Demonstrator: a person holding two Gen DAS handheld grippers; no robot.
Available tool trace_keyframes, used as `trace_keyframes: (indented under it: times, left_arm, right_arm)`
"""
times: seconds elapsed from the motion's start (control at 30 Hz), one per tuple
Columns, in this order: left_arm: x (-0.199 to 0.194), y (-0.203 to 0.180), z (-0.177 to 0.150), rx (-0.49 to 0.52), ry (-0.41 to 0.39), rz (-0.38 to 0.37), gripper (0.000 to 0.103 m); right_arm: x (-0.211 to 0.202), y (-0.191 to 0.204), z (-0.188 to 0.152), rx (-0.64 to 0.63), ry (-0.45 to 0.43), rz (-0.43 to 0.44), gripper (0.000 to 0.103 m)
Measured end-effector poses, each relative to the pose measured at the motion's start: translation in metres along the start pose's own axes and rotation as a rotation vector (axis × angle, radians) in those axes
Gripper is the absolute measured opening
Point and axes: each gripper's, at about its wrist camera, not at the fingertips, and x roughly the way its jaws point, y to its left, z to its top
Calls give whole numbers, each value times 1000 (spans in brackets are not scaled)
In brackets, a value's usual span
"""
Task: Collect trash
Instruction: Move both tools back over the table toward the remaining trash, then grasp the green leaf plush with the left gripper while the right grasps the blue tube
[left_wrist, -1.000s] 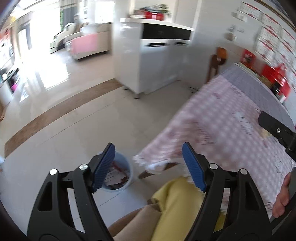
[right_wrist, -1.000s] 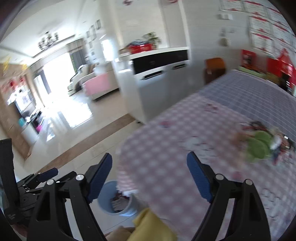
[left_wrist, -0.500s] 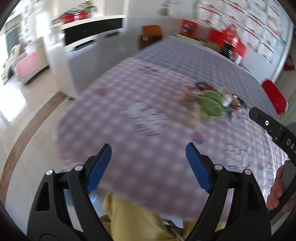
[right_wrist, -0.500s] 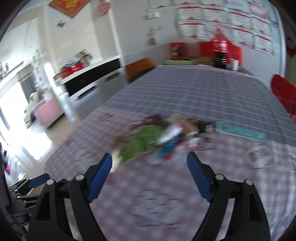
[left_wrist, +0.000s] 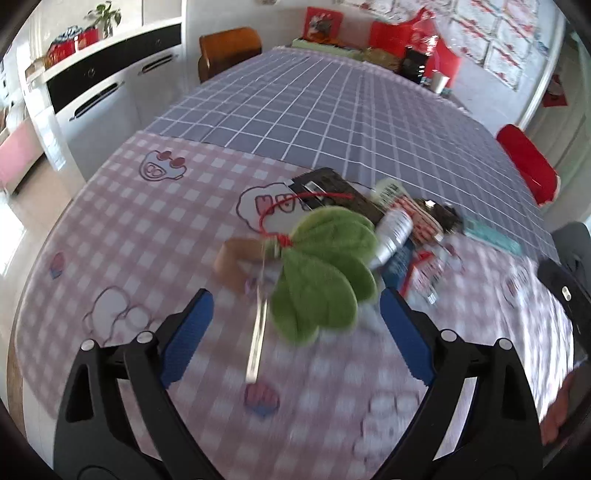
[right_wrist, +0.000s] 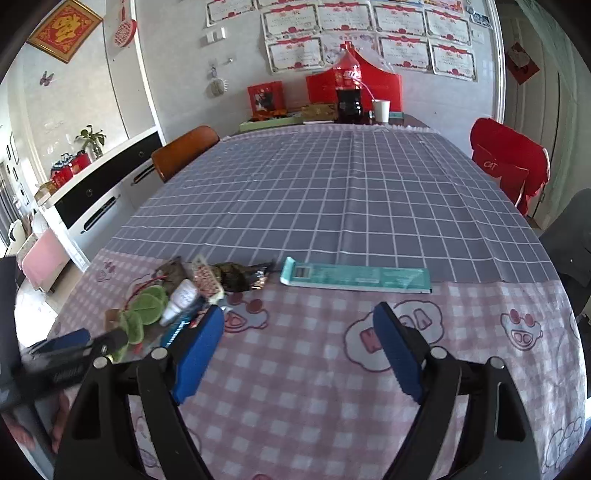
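Both cameras have swung, within one second, from the floor and the blue bin beside the table up onto the tabletop, so the litter pile is now in front of the tools.

Seen from the left wrist, the left gripper (left_wrist: 293, 332) hangs above the pink checked tablecloth (left_wrist: 122, 236) with its blue pads (left_wrist: 186, 334) spread wide and nothing between them. Just ahead of it lies the green leaf-shaped ornament (left_wrist: 325, 273) with a red string (left_wrist: 291, 206), and a thin pale stick (left_wrist: 258, 336) reaches from it toward the gap of the jaws. Behind the ornament are a silver tube (left_wrist: 393, 232), a red striped packet (left_wrist: 421, 218) and a dark wrapper (left_wrist: 332, 188), all touching or overlapping. This view is blurred at the near edge, so small pieces cannot be told apart.

In the right wrist view, the right gripper (right_wrist: 299, 350) is also wide apart and holds nothing. It points at bare cloth; the pile (right_wrist: 184, 291) is to its left, and a long teal box (right_wrist: 354, 277) lies well apart from the pile, at the seam with the grey checked cloth (right_wrist: 332, 192).

I judge that the step in hand is the approach to the next piece of trash, and nothing is picked yet. The next move probably calls for lowering the left tool onto the ornament or the stick and closing there. The soft leaf may fold, and the string may drag neighbouring wrappers along.
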Motion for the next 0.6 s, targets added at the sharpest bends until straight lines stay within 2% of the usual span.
trace_keyframes:
  times: [0.03,0.2,0.23,0.27,0.3,0.33,0.4,0.6]
  left_arm:
    - [8,-2,4,0,10,21,90]
    - [26,-6,12,22,17,23,89]
    - [28,-8,12,43,24,28,82]
    - [29,-9,12,58,29,28,67]
    - [30,-10,10,73,36,32,40]
    - [28,-9,9,82,22,44,28]
    - [25,-6,8,95,17,30,17]
    - [2,24,0,53,-45,58,14]
  right_arm:
    - [2,-1,1,0,6,-2,81]
    - [17,3,-2,-8,36,-4,81]
    - [20,4,-3,-10,46,-3,81]
    - [24,6,-3,-13,64,-3,81]
    - [26,8,-4,-15,76,-3,81]
    - [28,10,-5,-15,85,2,81]
    - [30,18,-8,-24,96,30,81]
    - [31,68,-15,-110,125,147,81]
